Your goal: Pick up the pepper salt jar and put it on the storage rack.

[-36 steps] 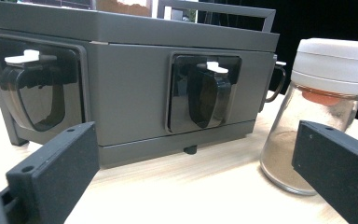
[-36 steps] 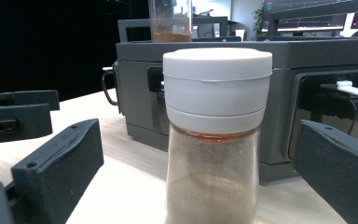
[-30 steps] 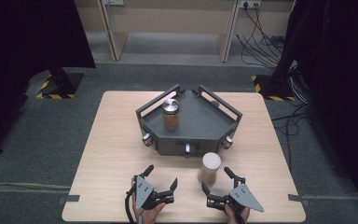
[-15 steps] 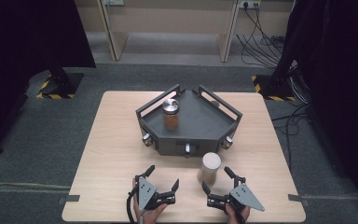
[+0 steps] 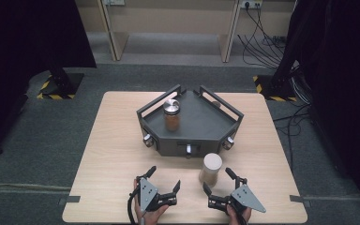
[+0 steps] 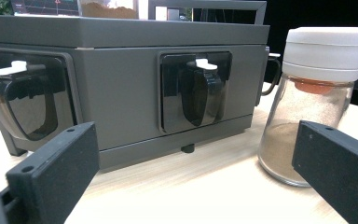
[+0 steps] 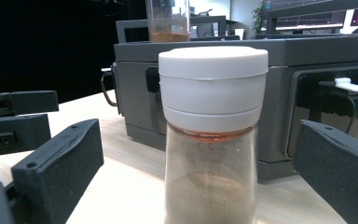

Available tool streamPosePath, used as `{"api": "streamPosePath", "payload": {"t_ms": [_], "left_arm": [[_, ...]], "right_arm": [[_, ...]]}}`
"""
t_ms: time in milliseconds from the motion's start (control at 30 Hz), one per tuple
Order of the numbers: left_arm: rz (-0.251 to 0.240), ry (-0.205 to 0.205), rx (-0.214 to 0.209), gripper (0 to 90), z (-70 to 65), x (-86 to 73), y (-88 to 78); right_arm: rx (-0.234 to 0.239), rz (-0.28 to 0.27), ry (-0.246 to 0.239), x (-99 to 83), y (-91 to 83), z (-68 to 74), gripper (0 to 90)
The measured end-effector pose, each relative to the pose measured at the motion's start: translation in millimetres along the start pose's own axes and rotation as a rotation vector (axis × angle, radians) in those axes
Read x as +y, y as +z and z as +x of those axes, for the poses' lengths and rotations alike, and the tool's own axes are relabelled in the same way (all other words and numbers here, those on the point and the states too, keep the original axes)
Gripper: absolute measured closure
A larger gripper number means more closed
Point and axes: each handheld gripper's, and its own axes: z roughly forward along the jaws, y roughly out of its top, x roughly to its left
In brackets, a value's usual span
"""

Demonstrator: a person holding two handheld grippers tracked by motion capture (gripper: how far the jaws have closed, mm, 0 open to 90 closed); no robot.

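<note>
White-capped spice jar [image 5: 211,169]: upright on the table [image 5: 112,154] near its front edge, right of centre, just in front of the grey rack [image 5: 201,126]; holds brown powder. Right gripper [image 5: 221,182]: jaws spread wide, jar between them, not touching. Left gripper [image 5: 163,178]: jaws released, at the front edge. Metal-lidded jar [image 5: 171,115]: upright on the rack's top.

From above your side of the table you look forward and down on everything, while each gripper camera sits low between its own spread jaws, facing the rack [image 6: 121,93] close ahead, both sharing the jar [image 7: 212,135], dead ahead of your right gripper [image 5: 219,181].
</note>
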Motion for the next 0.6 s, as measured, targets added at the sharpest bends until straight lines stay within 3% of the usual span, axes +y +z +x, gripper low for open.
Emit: {"api": "streamPosePath", "payload": {"t_ms": [600], "left_arm": [[-0.006,-0.012,-0.003,0.3,1.7,-1.1,-0.8]], "right_arm": [[-0.021,0.002,0.005,0.4,0.8,1.7,2.4]]}}
